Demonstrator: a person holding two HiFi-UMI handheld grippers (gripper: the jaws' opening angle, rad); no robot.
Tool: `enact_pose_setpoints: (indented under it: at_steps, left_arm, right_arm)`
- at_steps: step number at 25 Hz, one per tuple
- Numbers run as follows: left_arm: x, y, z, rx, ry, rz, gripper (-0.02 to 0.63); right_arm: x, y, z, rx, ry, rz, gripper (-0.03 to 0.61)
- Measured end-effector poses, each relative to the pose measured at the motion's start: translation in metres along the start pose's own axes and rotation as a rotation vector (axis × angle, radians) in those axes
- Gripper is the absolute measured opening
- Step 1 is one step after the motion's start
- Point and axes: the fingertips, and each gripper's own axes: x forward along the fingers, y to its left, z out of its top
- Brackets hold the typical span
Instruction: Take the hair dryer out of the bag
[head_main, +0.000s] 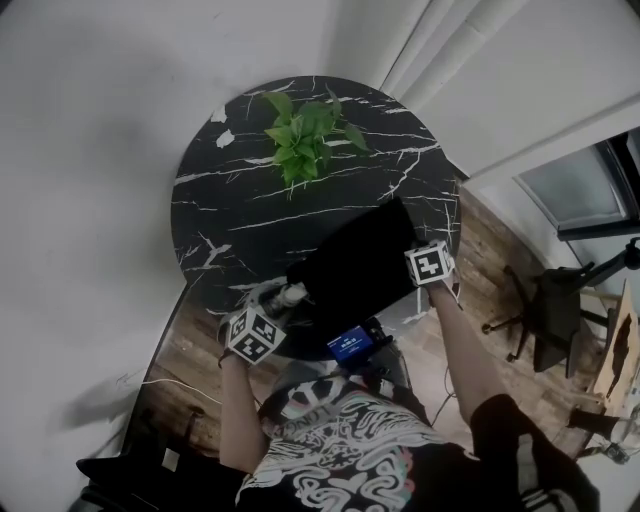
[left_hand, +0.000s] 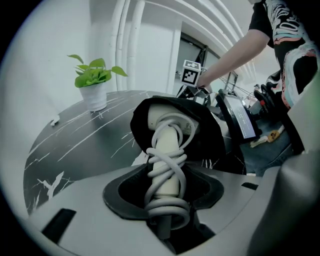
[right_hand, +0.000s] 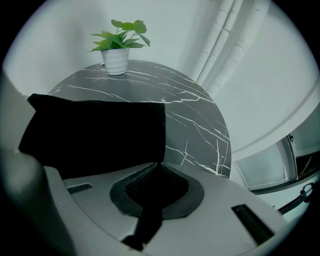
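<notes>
A black bag (head_main: 360, 265) lies on the round black marble table (head_main: 225, 215). In the left gripper view, a white hair dryer (left_hand: 167, 150) sticks handle-first out of the bag's (left_hand: 210, 135) open mouth. Its head is still inside, and its cord is wound round the handle. My left gripper (left_hand: 167, 202) is shut on that wrapped handle. From the head view, the left gripper (head_main: 272, 312) sits at the table's near edge, with the dryer (head_main: 290, 295) just beyond it. My right gripper (right_hand: 150, 200) is shut on the near edge of the bag (right_hand: 95, 130), at the bag's right end (head_main: 425, 270).
A potted green plant (head_main: 305, 135) stands at the table's far side. A small white scrap (head_main: 225, 137) lies left of it. A blue device (head_main: 350, 343) sits below the near table edge, by the person's body. A dark chair (head_main: 555, 305) stands on the wooden floor to the right.
</notes>
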Motion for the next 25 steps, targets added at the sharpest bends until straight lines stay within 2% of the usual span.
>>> enact_pose_setpoints:
  at_steps: [4, 12, 16, 21, 25]
  left_arm:
    - [-0.011, 0.006, -0.013, -0.025, 0.004, 0.026, 0.206]
    - [-0.013, 0.007, -0.017, -0.036, 0.005, 0.028, 0.204]
    - [-0.013, 0.008, -0.016, -0.040, 0.001, 0.028, 0.204]
    - [-0.013, 0.008, -0.017, -0.040, 0.004, 0.023, 0.204]
    - [-0.017, 0.008, -0.020, -0.046, 0.004, 0.021, 0.204]
  right_arm:
    - [0.001, 0.003, -0.001, 0.009, 0.015, 0.005, 0.026]
    - [-0.002, -0.001, -0.001, -0.024, 0.036, -0.062, 0.026]
    - [-0.005, 0.000, 0.017, -0.072, -0.023, -0.083, 0.025]
    - [-0.004, -0.002, 0.009, -0.071, 0.006, -0.113, 0.025]
    - [-0.007, 0.002, 0.024, -0.102, -0.047, -0.107, 0.025]
